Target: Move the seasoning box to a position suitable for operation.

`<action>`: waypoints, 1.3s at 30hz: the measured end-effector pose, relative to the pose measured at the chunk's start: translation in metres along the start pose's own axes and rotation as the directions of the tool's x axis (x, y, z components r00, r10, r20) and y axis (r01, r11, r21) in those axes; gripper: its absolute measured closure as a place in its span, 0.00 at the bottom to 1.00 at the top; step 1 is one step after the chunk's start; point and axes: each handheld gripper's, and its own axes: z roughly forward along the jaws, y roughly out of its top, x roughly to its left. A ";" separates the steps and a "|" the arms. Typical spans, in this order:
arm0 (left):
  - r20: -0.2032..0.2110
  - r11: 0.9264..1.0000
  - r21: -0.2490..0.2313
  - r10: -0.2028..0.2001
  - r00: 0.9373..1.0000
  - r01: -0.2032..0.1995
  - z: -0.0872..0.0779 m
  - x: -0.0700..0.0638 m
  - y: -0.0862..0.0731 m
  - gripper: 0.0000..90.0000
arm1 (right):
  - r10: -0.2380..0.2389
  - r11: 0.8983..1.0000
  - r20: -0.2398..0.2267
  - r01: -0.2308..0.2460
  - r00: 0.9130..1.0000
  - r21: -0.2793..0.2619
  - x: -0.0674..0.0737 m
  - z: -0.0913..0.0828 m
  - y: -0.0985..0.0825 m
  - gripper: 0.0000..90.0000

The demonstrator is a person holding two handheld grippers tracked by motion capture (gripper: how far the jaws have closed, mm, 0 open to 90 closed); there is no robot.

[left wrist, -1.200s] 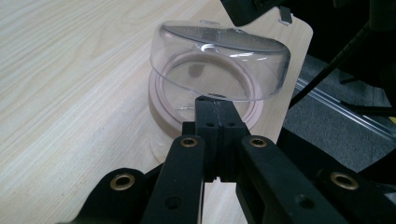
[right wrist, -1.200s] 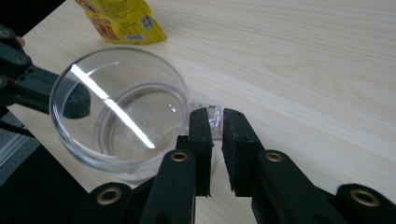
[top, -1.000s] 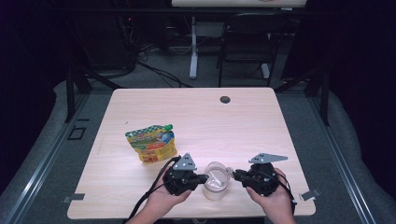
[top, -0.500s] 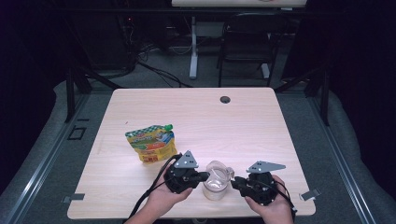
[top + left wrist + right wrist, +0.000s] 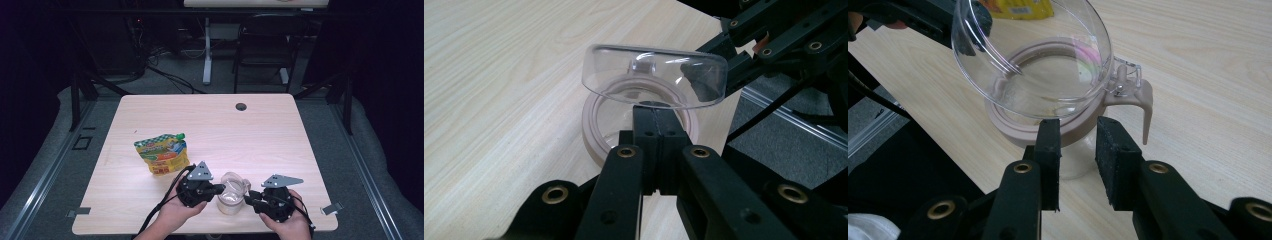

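A clear jar [image 5: 229,200] with a taupe rim [image 5: 591,120] stands near the table's front edge, its hinged clear lid [image 5: 654,75] tilted up off the rim. My left gripper [image 5: 656,112] is shut, its tips against the jar's near rim; whether they pinch anything I cannot tell. From the other side my right gripper [image 5: 1075,137] points at the rim [image 5: 1008,122]. Its jaws have just been opening and stand apart, the pads [image 5: 1048,145] not pressing on the jar. A taupe latch arm [image 5: 1143,105] hangs by the lid's hinge.
A yellow and green food pouch [image 5: 162,152] lies left of the jar on the wooden table [image 5: 280,135]. A dark cable hole [image 5: 241,106] sits near the far edge. Chair and desk legs stand on the floor beyond.
My right gripper has drawn slightly toward the near edge and its jaws have spread. The left gripper and the jar have stayed put.
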 end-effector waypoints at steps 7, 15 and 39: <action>0.003 1.000 0.005 -0.011 1.000 0.011 0.002 0.001 -0.004 1.00 | -0.004 1.000 0.004 0.004 1.000 0.001 0.000 0.000 0.000 0.79; 0.003 1.000 0.014 -0.025 1.000 0.025 0.006 0.004 -0.010 1.00 | -0.009 1.000 0.005 0.009 1.000 -0.005 0.000 0.000 0.001 0.79; 0.003 0.999 0.020 -0.025 1.000 0.025 0.011 0.004 -0.016 1.00 | -0.007 1.000 0.003 0.007 1.000 -0.029 0.000 -0.004 0.006 0.71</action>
